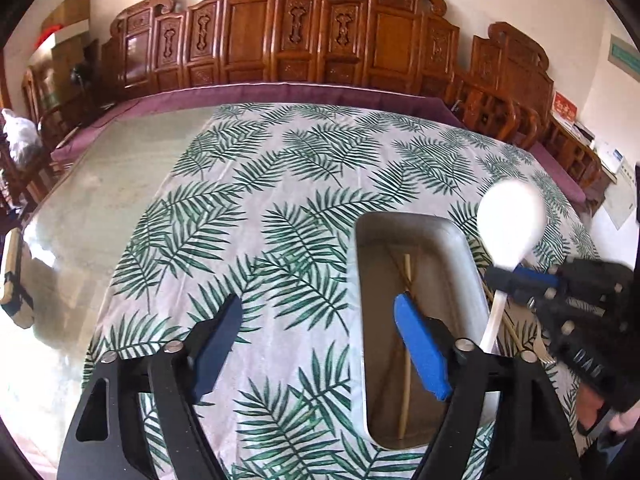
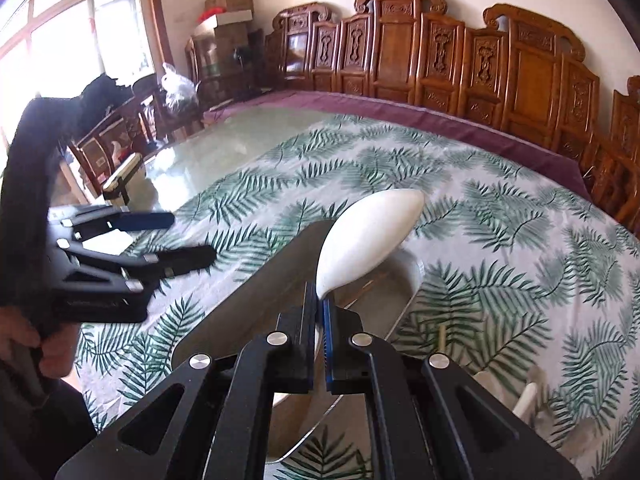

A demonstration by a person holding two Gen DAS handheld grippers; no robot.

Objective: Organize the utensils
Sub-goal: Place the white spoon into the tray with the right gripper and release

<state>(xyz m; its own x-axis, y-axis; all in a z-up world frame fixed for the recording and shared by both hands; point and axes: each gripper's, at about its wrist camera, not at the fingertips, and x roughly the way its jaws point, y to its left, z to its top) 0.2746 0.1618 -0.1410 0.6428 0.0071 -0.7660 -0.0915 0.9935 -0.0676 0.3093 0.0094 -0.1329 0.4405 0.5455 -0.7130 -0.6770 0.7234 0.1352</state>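
Clenched on the neck of a white plastic spoon (image 2: 370, 236), the right gripper (image 2: 319, 304) has its two jaws pressed almost together, with only the thin handle between them. From the right wrist view the spoon's bowl juts forward and up beyond the fingertips, tilted to the right. In the left wrist view the same spoon (image 1: 510, 228) stands nearly upright in the right gripper (image 1: 505, 280), bowl on top, handle hanging below the jaws.

Under and just ahead of the right jaws lies a rectangular metal tray (image 2: 412, 276) with rounded corners. Wooden chopsticks (image 1: 406, 344) rest inside it, crossing lengthwise along its floor. One more pale utensil (image 2: 526, 400) lies on the cloth to the right of the right jaws, its kind unclear.

Released, the left gripper (image 1: 320, 344) holds its blue-padded jaws wide apart with nothing between them; its right finger hangs over the tray (image 1: 460, 240), its left finger over the cloth. A palm-leaf tablecloth (image 1: 260, 208) covers the table beneath both grippers. Carved wooden chairs (image 1: 304, 36) line the far edge.
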